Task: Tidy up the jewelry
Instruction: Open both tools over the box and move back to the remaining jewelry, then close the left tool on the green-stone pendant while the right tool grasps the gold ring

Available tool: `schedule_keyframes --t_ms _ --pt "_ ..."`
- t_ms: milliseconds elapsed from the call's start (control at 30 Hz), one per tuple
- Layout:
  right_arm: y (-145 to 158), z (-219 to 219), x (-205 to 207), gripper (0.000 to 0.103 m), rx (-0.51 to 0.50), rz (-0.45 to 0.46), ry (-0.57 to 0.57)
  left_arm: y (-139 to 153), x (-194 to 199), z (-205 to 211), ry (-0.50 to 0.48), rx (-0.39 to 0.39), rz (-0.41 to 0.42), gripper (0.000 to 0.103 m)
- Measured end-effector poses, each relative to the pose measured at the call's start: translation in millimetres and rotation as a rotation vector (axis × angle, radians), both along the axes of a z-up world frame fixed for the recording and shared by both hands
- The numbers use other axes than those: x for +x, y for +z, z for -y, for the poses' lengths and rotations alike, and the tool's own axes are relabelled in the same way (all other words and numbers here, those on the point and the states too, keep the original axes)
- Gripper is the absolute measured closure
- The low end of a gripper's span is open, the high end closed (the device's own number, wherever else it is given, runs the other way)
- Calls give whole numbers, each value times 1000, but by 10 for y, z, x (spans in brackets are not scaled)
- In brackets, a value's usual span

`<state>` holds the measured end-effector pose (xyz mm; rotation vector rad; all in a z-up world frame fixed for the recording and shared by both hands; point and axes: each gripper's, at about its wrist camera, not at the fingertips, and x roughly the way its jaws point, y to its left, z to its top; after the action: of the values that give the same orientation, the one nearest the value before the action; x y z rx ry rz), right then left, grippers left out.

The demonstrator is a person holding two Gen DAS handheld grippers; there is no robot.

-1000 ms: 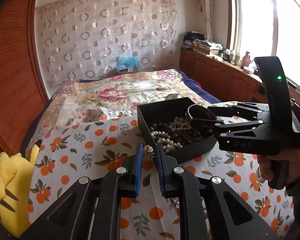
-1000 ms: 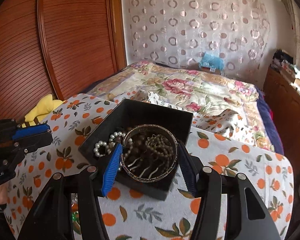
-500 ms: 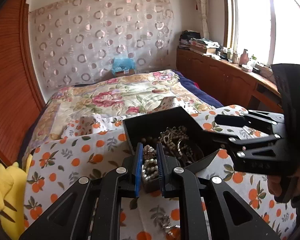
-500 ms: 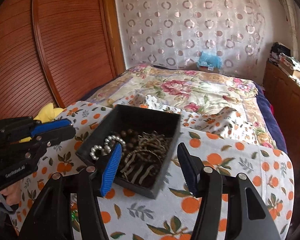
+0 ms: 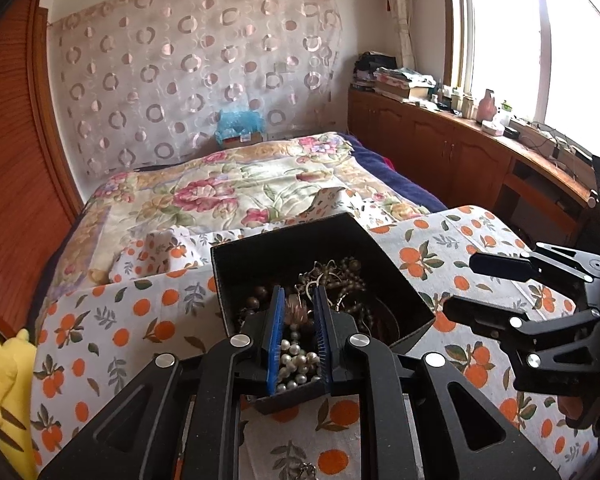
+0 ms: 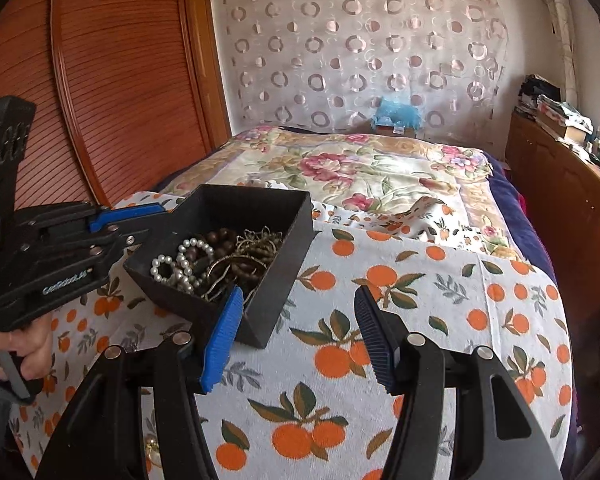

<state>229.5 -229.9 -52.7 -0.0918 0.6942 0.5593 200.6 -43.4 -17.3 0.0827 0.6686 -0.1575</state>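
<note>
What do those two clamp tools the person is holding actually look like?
Both are matte black plastic with silver screw heads at the joints. The left gripper and the right gripper each have two long fingers lined with ribbed blue pads. The left one's side carries small white lettering. No cables or sleeves are visible.

We are reading only one piece of lettering: small white print on the black side plate of the left gripper (image 6: 138, 226), seen in the right wrist view. It is running along the lower arm of the gripper body, slanted upward to the right, and we are making it out as something like "GenRobot.AI", though the last letters are blurring. We are seeing papers and small bottles on the wooden counter (image 5: 440, 108) by the window in the left wrist view, but any print there is staying too small to read
</note>
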Motion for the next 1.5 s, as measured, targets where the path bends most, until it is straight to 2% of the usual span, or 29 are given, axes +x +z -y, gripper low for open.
schedule_keyframes --t_ms 33,67,100,233,367,467,600,767,900,1300,1333,1367,1500 --pt "-3 3 -32 43 1 3 4 -12 -9 -5 1 2 0 80" --pt "-4 5 -56 43 1 4 8 -7 -14 -5 1 3 3 71" --pt "0 2 -71 43 -1 6 11 -4 -23 -7 2 2 7 68" --pt "-5 17 -206 43 7 6 34 -32 -114 -44 4 5 2 68" --pt "24 20 -362 43 14 13 49 -44 -276 -103 0 -2 11 55" --pt "29 -7 -491 43 12 16 68 -46 -421 -150 -2 -5 18 53" --pt "11 -38 -645 43 11 14 95 -74 -595 -213 -6 0 20 34" --pt "-54 -104 -802 43 -7 5 122 -124 -750 -276 3 4 14 26" --pt "-113 -138 -908 43 -23 -3 138 -185 -867 -336 7 -5 6 12" --pt "-317 -317 -1127 43 -92 -63 215 -561 -1011 -496 -10 -7 -128 10" --pt "-335 -337 -1131 45 -98 -67 222 -581 -1023 -506 -12 -8 -136 10" --pt "-357 -371 -1137 52 -109 -74 232 -587 -1030 -504 -12 -8 -140 10" --pt "-430 -474 -1119 61 -149 -85 251 -602 -1056 -510 -22 -10 -152 10"
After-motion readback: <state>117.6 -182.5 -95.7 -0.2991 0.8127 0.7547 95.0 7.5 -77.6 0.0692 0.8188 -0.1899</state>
